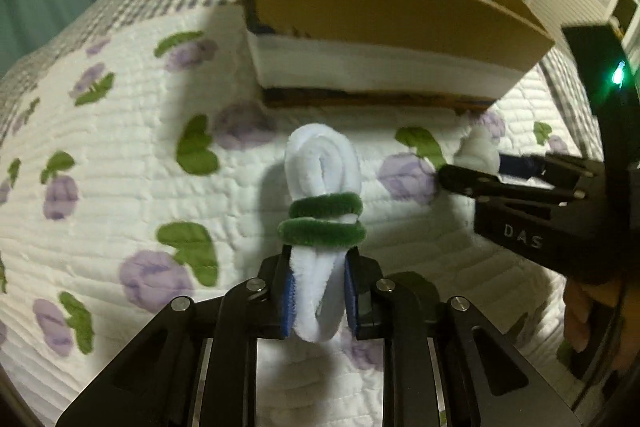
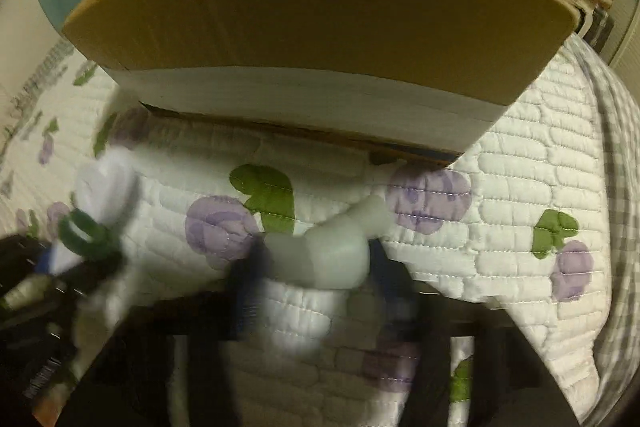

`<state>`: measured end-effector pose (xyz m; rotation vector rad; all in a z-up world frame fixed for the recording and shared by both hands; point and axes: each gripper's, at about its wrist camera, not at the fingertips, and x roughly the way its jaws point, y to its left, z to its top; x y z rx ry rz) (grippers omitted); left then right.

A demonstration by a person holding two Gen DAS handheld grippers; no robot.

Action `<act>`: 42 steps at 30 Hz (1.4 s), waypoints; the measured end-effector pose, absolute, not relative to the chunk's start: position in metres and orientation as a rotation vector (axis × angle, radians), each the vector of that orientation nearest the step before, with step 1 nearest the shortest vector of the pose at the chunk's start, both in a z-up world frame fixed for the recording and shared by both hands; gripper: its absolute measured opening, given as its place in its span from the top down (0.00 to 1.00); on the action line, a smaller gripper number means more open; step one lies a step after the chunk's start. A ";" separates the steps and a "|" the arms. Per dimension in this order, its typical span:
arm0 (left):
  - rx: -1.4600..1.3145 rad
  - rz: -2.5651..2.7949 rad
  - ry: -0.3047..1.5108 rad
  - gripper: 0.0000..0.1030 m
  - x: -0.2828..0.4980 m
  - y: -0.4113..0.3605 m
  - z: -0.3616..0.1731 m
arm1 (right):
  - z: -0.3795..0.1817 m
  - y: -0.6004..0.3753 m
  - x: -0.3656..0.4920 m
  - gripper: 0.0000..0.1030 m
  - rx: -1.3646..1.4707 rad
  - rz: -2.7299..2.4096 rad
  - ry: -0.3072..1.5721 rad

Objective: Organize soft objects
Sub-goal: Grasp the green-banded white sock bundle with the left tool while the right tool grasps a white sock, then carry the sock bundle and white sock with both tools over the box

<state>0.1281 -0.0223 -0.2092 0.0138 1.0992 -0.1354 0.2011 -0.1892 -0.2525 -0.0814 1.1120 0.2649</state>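
Quilted white bedspread [image 1: 132, 163] with purple flowers and green leaves, bearing an open brown cardboard box [image 1: 384, 11] already holding pale soft items. My left gripper [image 1: 318, 301] is clenched on the tail of a white fuzzy bundle bound by two green velvety bands [image 1: 322, 195]. My right gripper [image 2: 316, 267], motion-blurred, closes around a small pale soft lump [image 2: 332, 247]; I judge that grip shallow. Either piece may slip on lifting, or catch the box's near wall.
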 end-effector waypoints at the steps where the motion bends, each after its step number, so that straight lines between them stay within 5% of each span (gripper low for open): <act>1: 0.010 -0.135 1.092 0.82 0.128 -0.020 -0.206 | -0.252 -0.189 0.201 0.74 -0.070 0.277 1.116; 11: 0.003 -0.134 0.983 0.82 0.120 -0.018 -0.160 | -0.213 -0.206 0.162 0.75 -0.013 0.264 1.028; 30: -0.023 -0.170 0.648 0.82 0.065 -0.031 -0.013 | -0.025 -0.218 0.064 0.74 -0.004 0.247 0.595; 42: -0.031 -0.146 0.519 0.82 0.057 -0.028 0.035 | 0.040 -0.209 0.040 0.74 -0.008 0.266 0.443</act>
